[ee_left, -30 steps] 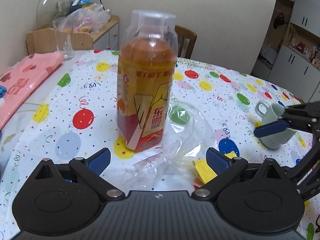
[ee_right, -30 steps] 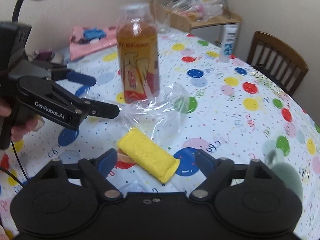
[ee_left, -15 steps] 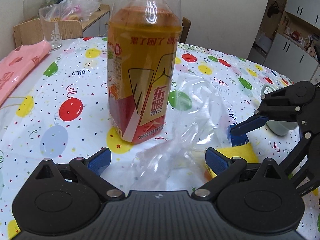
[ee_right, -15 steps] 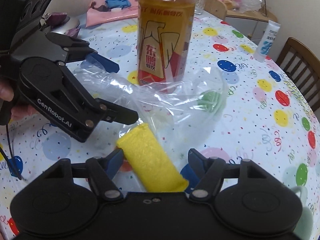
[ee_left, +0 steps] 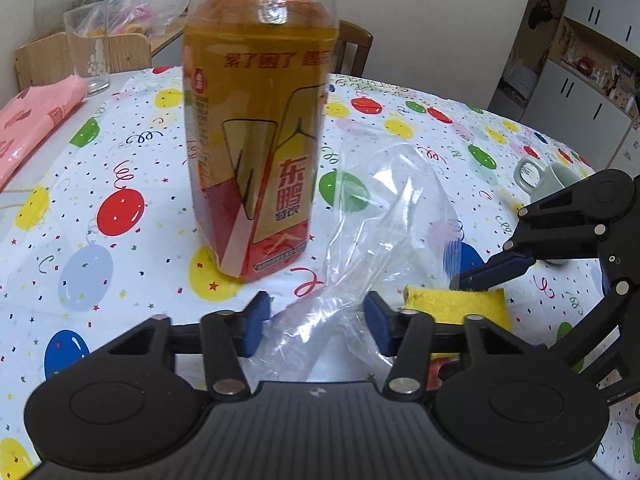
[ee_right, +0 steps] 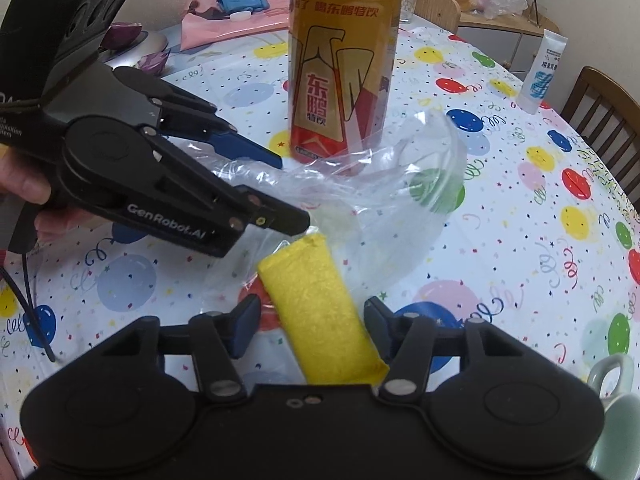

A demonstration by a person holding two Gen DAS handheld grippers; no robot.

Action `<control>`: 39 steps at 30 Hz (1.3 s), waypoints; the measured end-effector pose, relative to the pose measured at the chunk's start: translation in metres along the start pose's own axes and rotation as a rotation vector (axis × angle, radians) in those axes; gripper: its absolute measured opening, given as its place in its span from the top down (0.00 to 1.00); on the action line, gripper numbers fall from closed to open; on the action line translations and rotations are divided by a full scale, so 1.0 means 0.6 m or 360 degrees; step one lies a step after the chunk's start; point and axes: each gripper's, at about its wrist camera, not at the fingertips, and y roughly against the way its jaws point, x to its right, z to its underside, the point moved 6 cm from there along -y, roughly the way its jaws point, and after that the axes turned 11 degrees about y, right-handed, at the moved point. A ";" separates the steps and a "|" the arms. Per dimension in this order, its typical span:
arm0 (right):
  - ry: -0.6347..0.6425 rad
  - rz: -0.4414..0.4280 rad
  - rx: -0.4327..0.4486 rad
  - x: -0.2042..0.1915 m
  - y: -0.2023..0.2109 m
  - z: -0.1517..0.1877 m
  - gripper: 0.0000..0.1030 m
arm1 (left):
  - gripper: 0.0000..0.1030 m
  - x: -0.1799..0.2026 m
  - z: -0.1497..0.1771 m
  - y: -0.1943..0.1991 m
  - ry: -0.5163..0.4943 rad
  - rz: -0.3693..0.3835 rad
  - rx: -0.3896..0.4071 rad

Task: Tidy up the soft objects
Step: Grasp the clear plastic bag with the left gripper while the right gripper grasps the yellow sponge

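A clear plastic bag (ee_left: pixel 392 220) lies crumpled on the balloon-print tablecloth (ee_left: pixel 120 168), in front of a tall orange drink bottle (ee_left: pixel 256 140). My left gripper (ee_left: pixel 318 326) straddles the bag's near end; its jaws are closing and the pads do not press on it. A yellow sponge cloth (ee_right: pixel 320 312) lies at the bag's mouth (ee_right: pixel 380 184). My right gripper (ee_right: pixel 310 328) is around the sponge, its jaws closing, with a gap still on the left side. In the right wrist view the left gripper (ee_right: pixel 292 194) reaches in from the left, held by a hand.
A pale green mug (ee_left: pixel 548 180) stands to the right. A pink cloth (ee_left: pixel 36 120) and a drinking glass (ee_left: pixel 88 56) are at the far left. A white tube (ee_right: pixel 542 72) stands near the table edge by a wooden chair (ee_right: pixel 600 108).
Both grippers came down and in toward the bag and sponge. Both pairs of jaws have narrowed, the left around the bag, the right around the yellow sponge.
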 end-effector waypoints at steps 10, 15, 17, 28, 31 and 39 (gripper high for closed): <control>-0.0060 0.0046 0.0020 -0.006 0.014 0.014 0.60 | 0.62 0.017 0.006 0.009 -0.0027 -0.0052 0.0000; -0.0106 0.0069 0.0015 -0.015 0.026 0.024 0.61 | 0.63 0.022 0.007 0.019 -0.0012 -0.0087 0.0005; -0.0148 0.0068 0.0019 -0.018 0.033 0.030 0.61 | 0.63 0.025 0.008 0.024 -0.0009 -0.0100 0.0009; -0.0417 0.0118 0.0135 -0.027 0.104 0.059 0.62 | 0.64 0.058 0.011 0.059 -0.0007 -0.0113 0.0043; -0.0483 0.0140 0.0169 -0.027 0.127 0.067 0.63 | 0.64 0.071 0.012 0.071 -0.0005 -0.0107 0.0052; -0.0667 0.0193 0.0269 -0.017 0.193 0.098 0.64 | 0.64 0.108 0.012 0.109 -0.0002 -0.0089 0.0084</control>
